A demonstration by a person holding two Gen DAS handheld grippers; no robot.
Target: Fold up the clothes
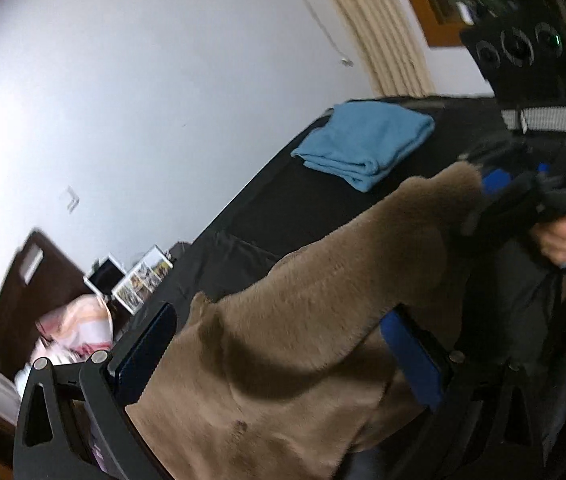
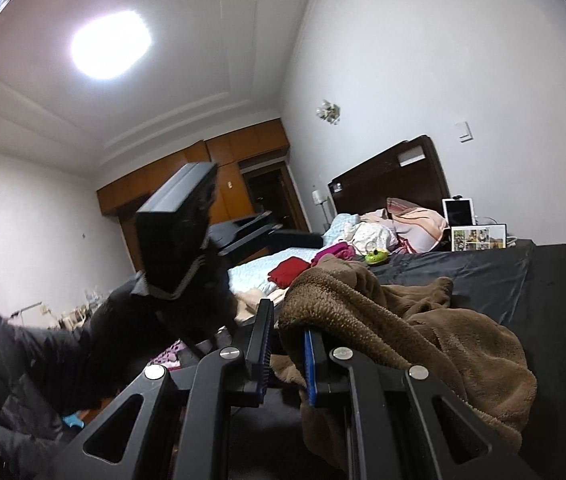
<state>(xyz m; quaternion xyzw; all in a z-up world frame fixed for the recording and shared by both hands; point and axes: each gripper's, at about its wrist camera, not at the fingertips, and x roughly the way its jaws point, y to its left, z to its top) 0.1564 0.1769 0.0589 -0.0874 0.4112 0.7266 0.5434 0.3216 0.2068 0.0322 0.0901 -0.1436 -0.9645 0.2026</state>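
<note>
My left gripper (image 1: 279, 344) stands wide, its blue pads (image 1: 411, 356) flanking a brown fleece garment (image 1: 283, 320) that runs between them; whether they press it I cannot tell. My right gripper (image 2: 287, 354), nearly closed, pinches an edge of the same garment (image 2: 423, 320), which is lifted above the black-covered table (image 2: 543, 280). A folded blue cloth (image 1: 363, 140) lies farther along the table.

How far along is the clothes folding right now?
Done: a blue garment lies folded on the black cover. In hand: the brown fleece, lifted between the left gripper and the right gripper, which pinches its edge. Left: the fleece is unfolded; loose clothes wait on the bed.
</note>
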